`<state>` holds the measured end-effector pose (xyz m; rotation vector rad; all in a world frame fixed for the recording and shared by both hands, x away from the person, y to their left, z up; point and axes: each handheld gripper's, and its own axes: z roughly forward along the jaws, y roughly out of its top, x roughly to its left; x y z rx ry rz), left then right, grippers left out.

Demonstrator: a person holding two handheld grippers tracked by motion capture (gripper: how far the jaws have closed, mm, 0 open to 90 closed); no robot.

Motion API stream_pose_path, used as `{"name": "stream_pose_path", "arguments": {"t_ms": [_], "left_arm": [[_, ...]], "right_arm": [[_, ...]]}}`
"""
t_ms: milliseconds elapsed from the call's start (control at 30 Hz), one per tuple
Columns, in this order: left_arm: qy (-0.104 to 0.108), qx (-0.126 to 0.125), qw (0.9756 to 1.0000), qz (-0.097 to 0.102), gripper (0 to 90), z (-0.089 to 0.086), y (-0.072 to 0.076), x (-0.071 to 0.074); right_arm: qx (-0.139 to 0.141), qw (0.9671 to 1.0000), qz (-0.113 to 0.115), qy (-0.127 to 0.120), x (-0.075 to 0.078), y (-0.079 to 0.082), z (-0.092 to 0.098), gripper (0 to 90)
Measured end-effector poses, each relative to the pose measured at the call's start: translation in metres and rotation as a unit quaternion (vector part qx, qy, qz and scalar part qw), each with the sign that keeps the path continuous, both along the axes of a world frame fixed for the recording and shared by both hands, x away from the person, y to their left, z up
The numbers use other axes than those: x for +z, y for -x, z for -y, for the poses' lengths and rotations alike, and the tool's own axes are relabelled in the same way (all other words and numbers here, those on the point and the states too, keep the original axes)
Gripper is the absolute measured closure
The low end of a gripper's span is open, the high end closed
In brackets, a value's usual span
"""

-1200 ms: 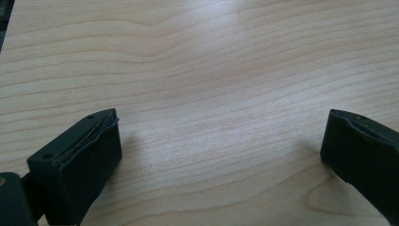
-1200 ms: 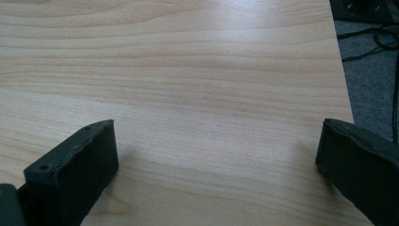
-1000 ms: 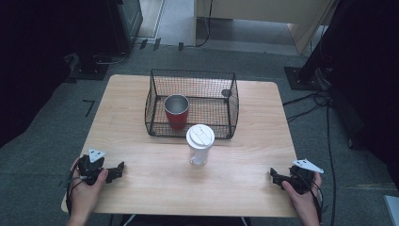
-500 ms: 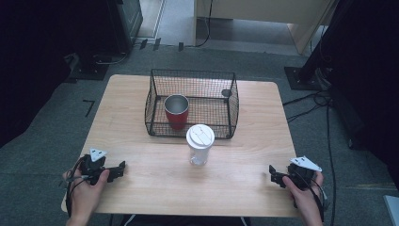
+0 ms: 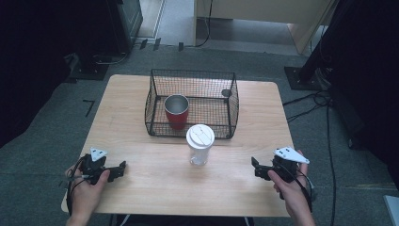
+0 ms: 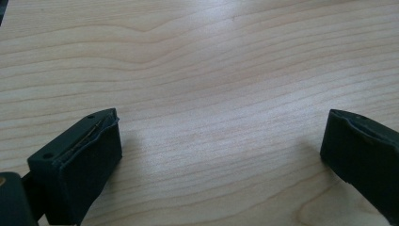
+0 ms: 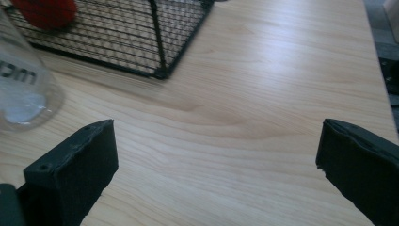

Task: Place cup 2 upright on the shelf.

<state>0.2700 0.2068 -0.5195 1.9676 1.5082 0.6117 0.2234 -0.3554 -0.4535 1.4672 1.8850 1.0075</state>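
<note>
A clear plastic cup with a white lid (image 5: 200, 143) stands on the wooden table (image 5: 141, 188), just in front of a black wire basket (image 5: 155, 94). Inside the basket stands a red cup (image 5: 176, 111) with a metal rim. My left gripper (image 5: 121, 168) rests low at the table's front left, jaws wide apart over bare wood (image 6: 221, 141). At the front right my right gripper (image 5: 255, 166) is open too, nothing between its jaws; its view shows the clear cup (image 7: 21, 89) at far left and the basket's corner (image 7: 157, 47) ahead.
A small dark round object (image 5: 226, 92) lies in the basket's back right corner. Cables (image 5: 324, 101) trail on the grey floor right of the table. Dark equipment stands at the left and right of the room.
Both hands have drifted slightly toward the table's front edge. The cups and basket have not moved.
</note>
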Motion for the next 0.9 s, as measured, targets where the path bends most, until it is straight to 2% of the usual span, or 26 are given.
{"name": "stream_pose_path", "arguments": {"t_ms": [300,500,633,900], "left_arm": [[-0.001,-0.002,1.0,-0.001,0.0,0.002,-0.003,0.0],[-0.001,-0.004,1.0,0.0,0.0,0.003,-0.005,0.0],[0.0,-0.004,1.0,0.0,0.0,0.004,-0.006,0.0],[-0.001,-0.01,1.0,0.0,0.0,0.007,-0.011,0.0]], "right_arm": [[0.028,0.9994,0.011,-0.018,0.011,-0.003,-0.024,0.0],[0.047,0.9987,0.018,-0.013,0.017,-0.002,-0.043,0.0],[0.056,0.998,0.021,-0.018,0.021,-0.002,-0.049,0.0],[0.09,0.9954,0.029,-0.017,0.027,-0.002,-0.072,0.0]]}}
